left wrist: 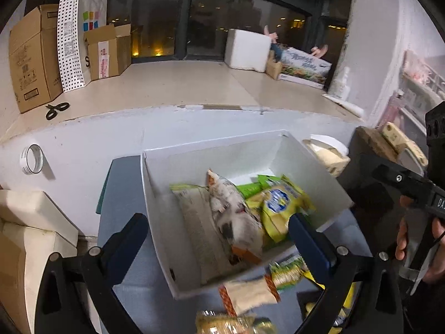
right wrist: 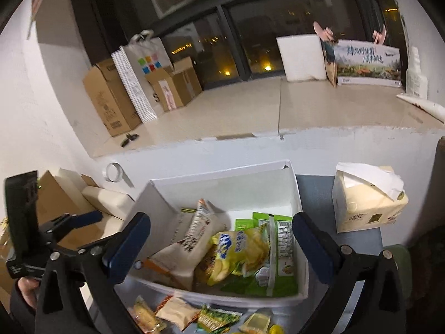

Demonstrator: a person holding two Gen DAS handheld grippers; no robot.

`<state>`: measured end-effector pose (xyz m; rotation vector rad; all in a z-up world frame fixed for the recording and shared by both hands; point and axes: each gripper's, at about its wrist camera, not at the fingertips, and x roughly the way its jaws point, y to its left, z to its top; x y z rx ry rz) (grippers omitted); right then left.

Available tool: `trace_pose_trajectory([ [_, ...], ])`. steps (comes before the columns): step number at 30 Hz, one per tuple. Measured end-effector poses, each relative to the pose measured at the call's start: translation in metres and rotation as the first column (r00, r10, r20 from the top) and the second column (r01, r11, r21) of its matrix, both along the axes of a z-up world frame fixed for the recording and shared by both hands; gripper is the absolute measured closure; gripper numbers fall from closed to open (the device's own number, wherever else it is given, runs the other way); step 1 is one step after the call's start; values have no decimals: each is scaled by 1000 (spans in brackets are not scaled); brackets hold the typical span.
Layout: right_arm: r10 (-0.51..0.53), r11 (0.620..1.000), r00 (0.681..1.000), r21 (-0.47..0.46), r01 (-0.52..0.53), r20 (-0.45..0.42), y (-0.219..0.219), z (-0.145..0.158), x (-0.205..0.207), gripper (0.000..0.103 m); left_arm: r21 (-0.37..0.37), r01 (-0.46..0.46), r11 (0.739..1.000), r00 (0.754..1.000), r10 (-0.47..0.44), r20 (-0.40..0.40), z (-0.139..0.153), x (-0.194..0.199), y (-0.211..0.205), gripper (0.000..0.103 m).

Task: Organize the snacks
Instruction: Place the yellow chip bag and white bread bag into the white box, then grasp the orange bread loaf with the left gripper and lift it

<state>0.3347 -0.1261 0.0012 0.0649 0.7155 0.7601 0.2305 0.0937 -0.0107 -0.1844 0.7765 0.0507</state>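
Closest to us, loose snack packets (left wrist: 250, 292) lie on the grey desk (left wrist: 133, 295) below both grippers. The left gripper (left wrist: 219, 236) and right gripper (right wrist: 222, 247) hang with jaws wide, holding nothing. Just beyond sits the white box (right wrist: 222, 178), a yellow chip bag (right wrist: 239, 250) and green packs heaped inside. Further back we see a pale ledge (left wrist: 172, 86), cardboard boxes (left wrist: 30, 58), dark windows. Only the right view shows the whole tissue box (right wrist: 367, 200); scissors (left wrist: 57, 110) read clearly on the left.
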Motion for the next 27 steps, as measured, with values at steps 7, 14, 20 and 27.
trace_pose_trajectory([
  [7,66,998,989,-1,-67,134,-29,25,-77,0,12,59,998,996,-60,70,21,-75,-21,0],
  [14,74,996,980,-53,-65,187,-53,12,-146,0,-22,77,997,994,-75,85,14,-134,-35,0],
  [20,54,995,993,-87,-45,102,-73,-25,-182,0,-13,59,998,997,-60,-41,-29,-151,-45,0],
  [27,26,995,999,-99,-23,30,-86,-53,-200,0,2,24,1000,973,-23,-228,-97,-143,-61,0],
])
